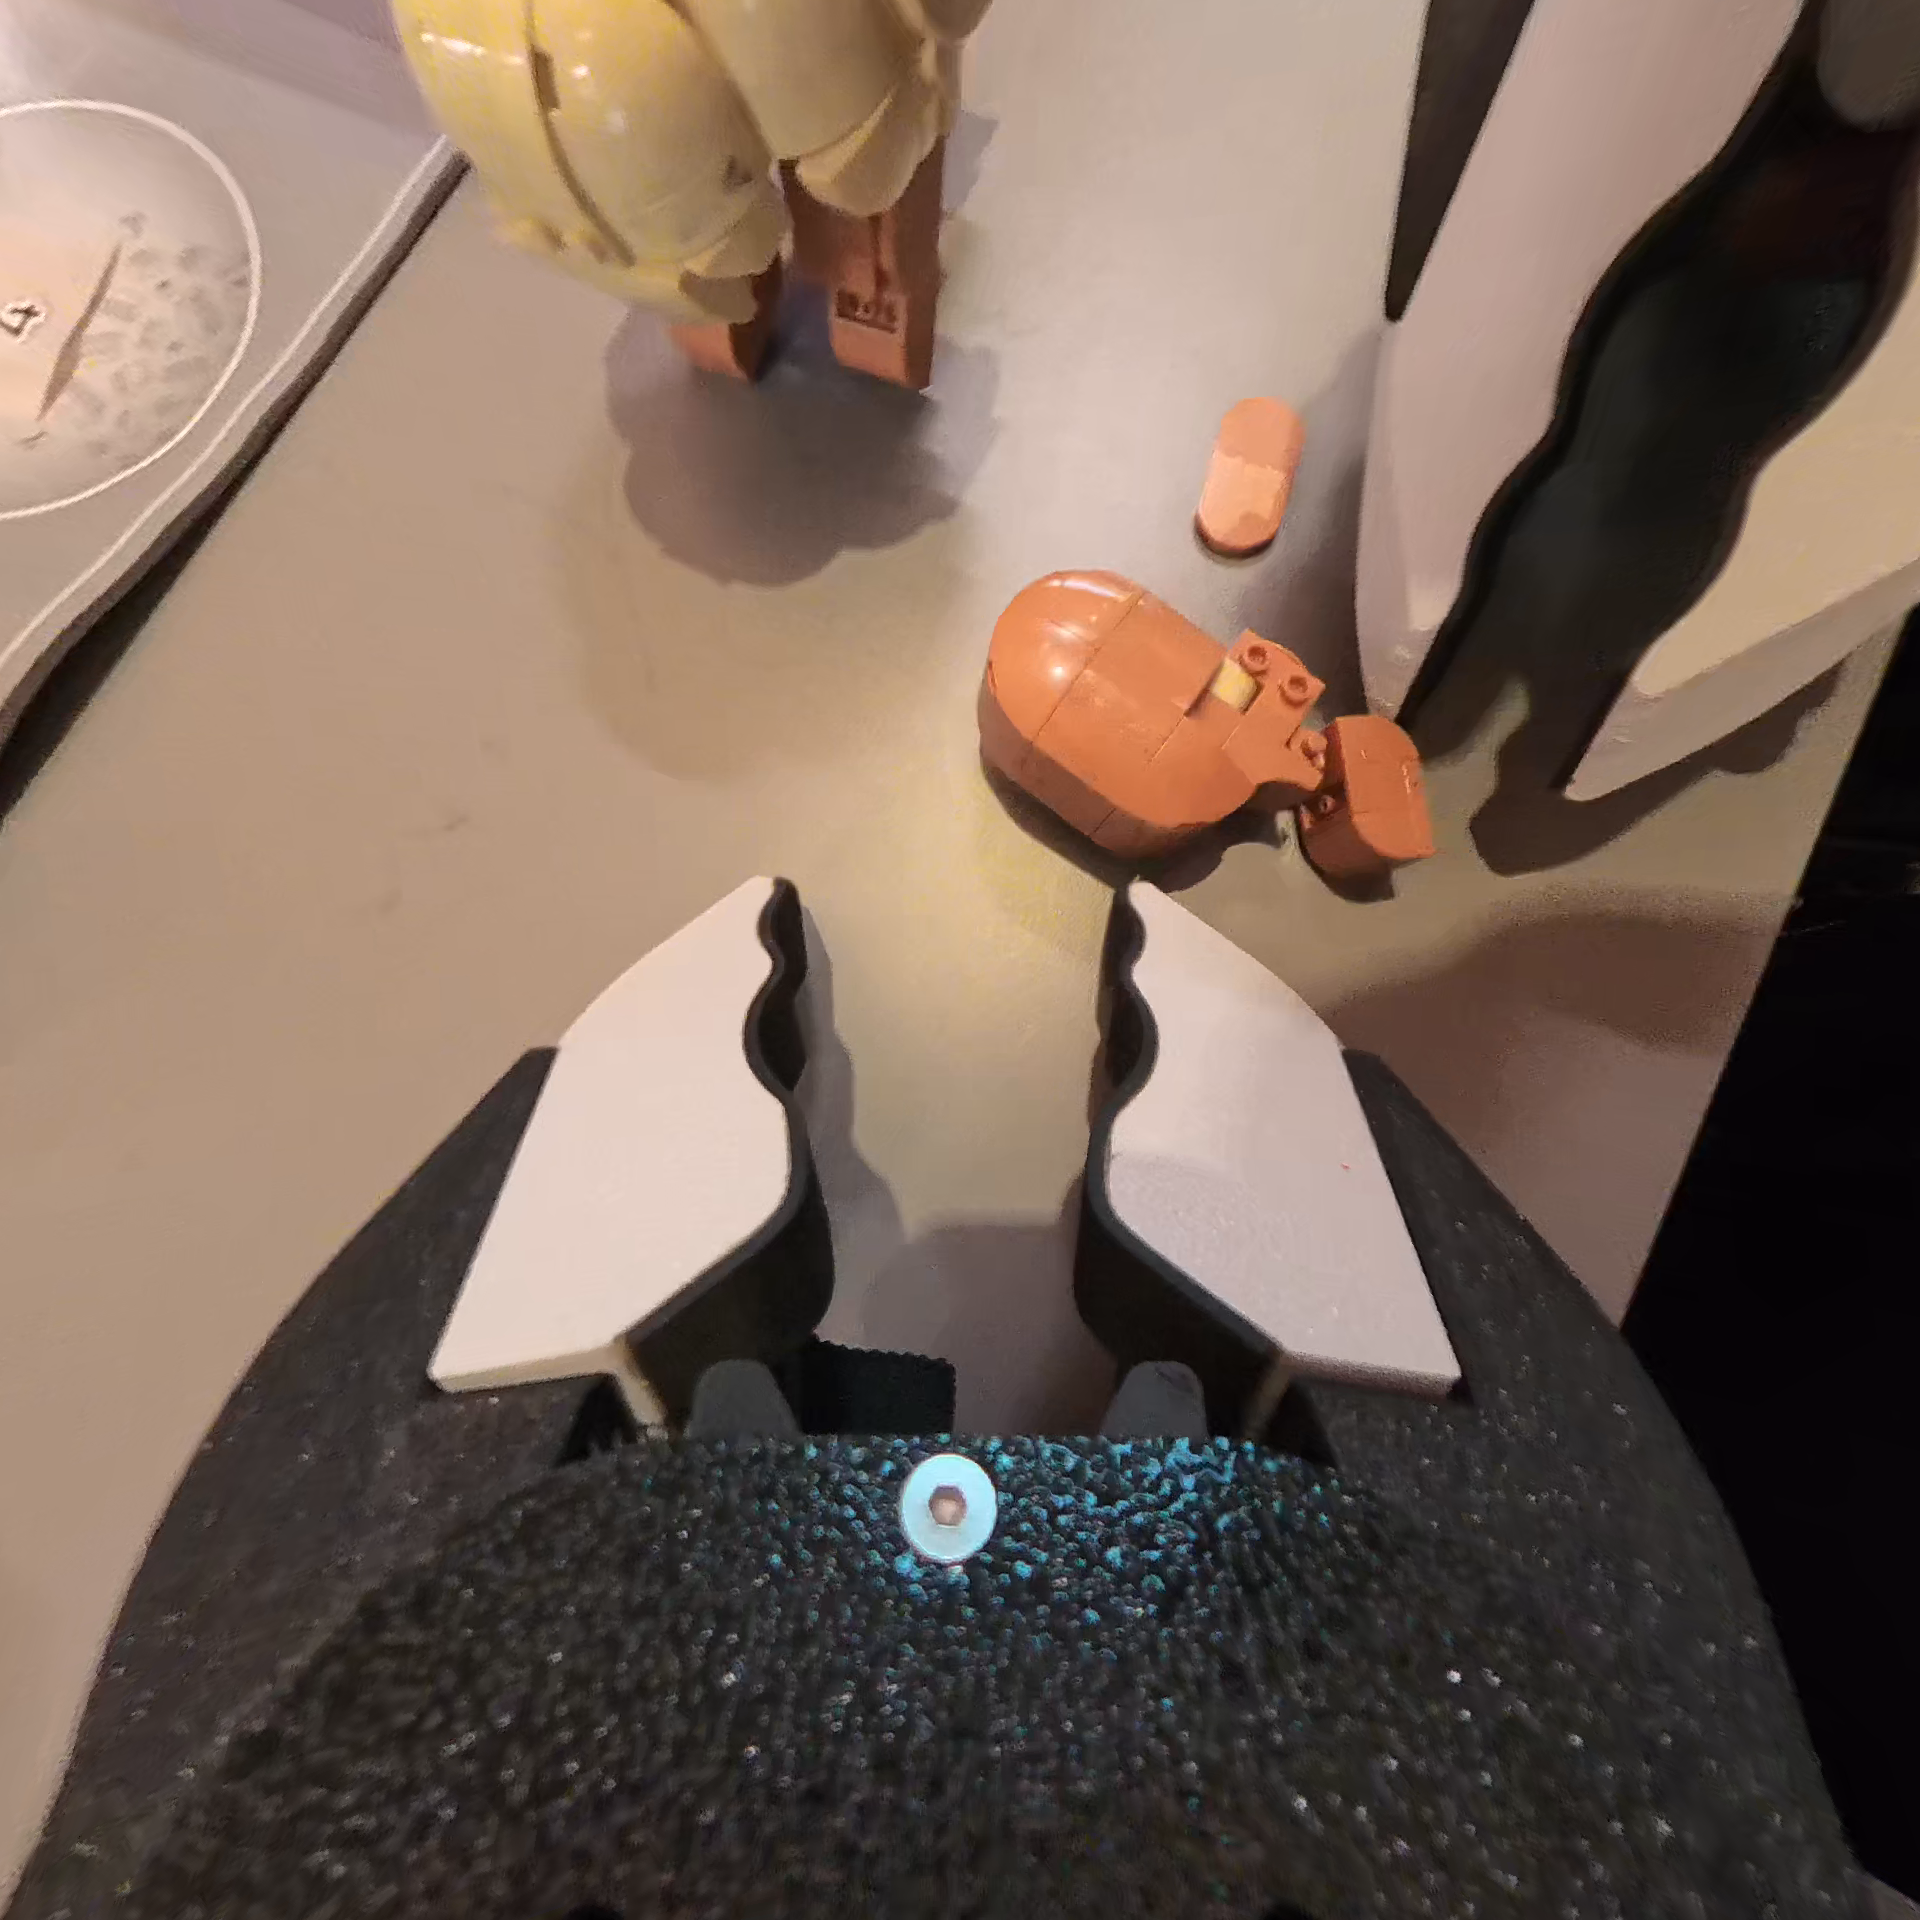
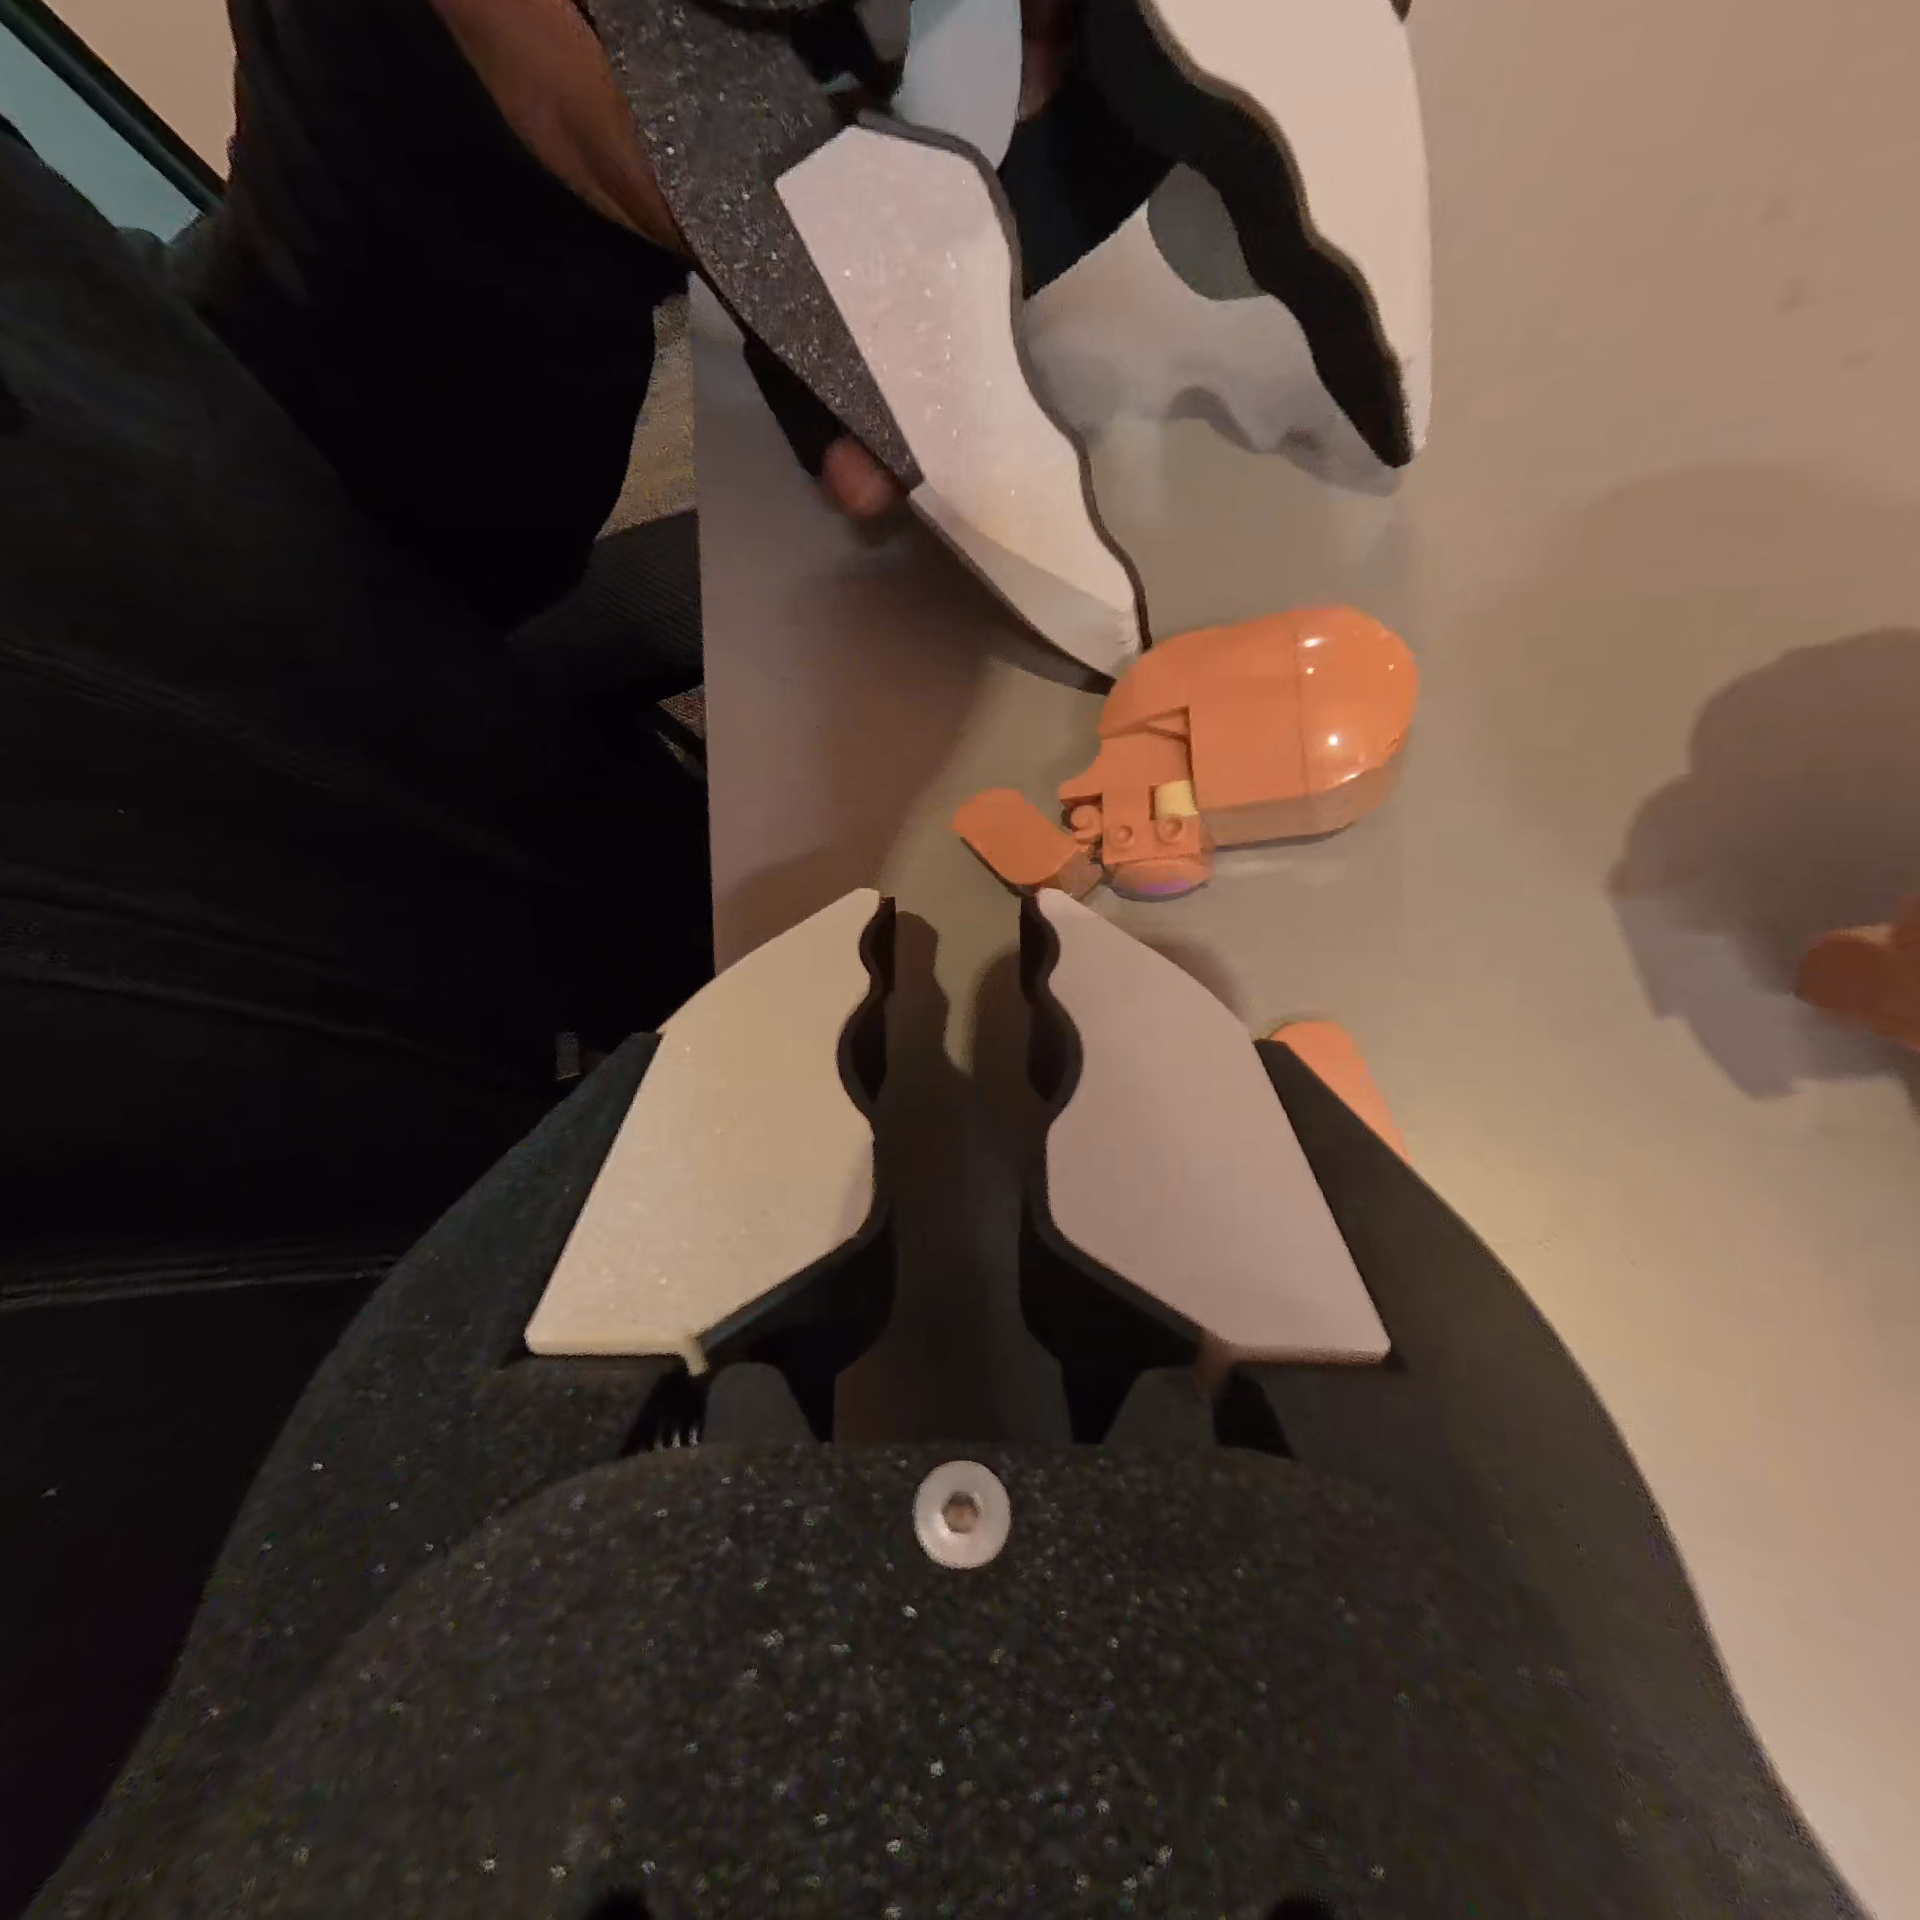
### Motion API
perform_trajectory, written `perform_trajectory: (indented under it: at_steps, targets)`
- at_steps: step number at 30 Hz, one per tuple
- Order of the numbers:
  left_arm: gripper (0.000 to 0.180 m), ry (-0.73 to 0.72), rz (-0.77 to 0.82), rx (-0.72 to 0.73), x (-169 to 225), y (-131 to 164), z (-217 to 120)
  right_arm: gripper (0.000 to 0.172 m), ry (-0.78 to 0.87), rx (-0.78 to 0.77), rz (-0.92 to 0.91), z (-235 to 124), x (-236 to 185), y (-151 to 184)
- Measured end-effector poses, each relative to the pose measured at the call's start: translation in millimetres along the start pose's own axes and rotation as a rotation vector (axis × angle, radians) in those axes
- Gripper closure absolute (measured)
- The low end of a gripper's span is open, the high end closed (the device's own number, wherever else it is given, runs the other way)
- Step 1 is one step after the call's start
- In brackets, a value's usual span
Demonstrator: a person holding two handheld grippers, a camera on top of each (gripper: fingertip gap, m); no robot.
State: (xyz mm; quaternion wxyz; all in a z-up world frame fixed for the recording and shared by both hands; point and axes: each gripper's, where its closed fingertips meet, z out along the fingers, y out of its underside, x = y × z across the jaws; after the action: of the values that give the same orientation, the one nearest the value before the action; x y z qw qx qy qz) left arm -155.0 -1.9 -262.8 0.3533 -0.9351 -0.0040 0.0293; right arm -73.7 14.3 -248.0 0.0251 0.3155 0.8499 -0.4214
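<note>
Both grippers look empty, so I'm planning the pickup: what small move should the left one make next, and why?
Probably shift the left gripper slightly right and forward, so its open, empty jaws straddle the rounded orange-brown toy-brick piece. That piece lies on the grey table just beyond its right fingertip.

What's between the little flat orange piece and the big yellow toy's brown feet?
Nothing but bare grey table, in the left wrist view, between the flat orange piece and the brown feet.
</note>
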Motion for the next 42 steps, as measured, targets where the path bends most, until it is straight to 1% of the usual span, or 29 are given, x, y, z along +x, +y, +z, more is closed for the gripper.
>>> perform_trajectory:
  at_steps: [3, 5, 8, 10, 13, 16, 19, 21, 23, 26, 29, 31, 33, 37, 42]
  targets:
    - [0.125, 0.001, -0.033, 0.039, 5, 0, -10, 0.149, 0.032, 0.015, -0.043, -9, 5, -1]
    - [0.127, 0.031, -0.051, 0.077, 17, -2, -15, 0.149, 0.089, 0.022, -0.088, -21, 17, -2]
    - [0.132, 0.047, -0.072, 0.095, 34, -3, -18, 0.149, 0.141, 0.021, -0.119, -30, 34, -5]
    - [0.136, 0.055, -0.086, 0.096, 48, -6, -17, 0.149, 0.144, 0.01, -0.124, -27, 39, -6]
    - [0.137, 0.041, -0.104, 0.083, 64, -10, -11, 0.15, 0.148, -0.02, -0.131, -16, 41, -4]
    - [0.137, 0.029, -0.129, 0.09, 73, -15, -5, 0.15, 0.111, -0.019, -0.139, -7, 28, -3]
    - [0.138, -0.004, -0.115, 0.068, 70, -12, 2, 0.152, 0.075, 0.0, -0.145, 0, 14, -2]
    - [0.139, -0.009, -0.104, 0.052, 66, -10, 5, 0.152, 0.094, 0.013, -0.144, 0, 11, -3]
    - [0.139, -0.03, -0.06, 0.046, 56, -9, 3, 0.152, 0.077, 0.029, -0.127, -2, 4, -2]
    - [0.141, -0.064, 0.009, 0.02, 35, -5, 0, 0.151, 0.175, 0.024, -0.144, -16, 16, 5]
    - [0.142, -0.077, 0.007, 0.006, 19, -2, -7, 0.151, 0.28, 0.022, -0.135, -39, 38, 14]
    - [0.142, -0.057, 0.012, 0.016, 21, -3, -13, 0.15, 0.311, 0.021, -0.118, -50, 51, 20]
    - [0.141, -0.04, 0.009, 0.043, 26, -5, -18, 0.15, 0.311, 0.015, -0.143, -54, 59, 23]
    - [0.141, 0.022, 0.014, 0.103, 44, -11, -22, 0.147, 0.263, -0.045, -0.201, -48, 70, 27]
    - [0.14, 0.081, 0.045, 0.187, 56, -25, -23, 0.145, 0.187, -0.074, -0.264, -38, 67, 27]
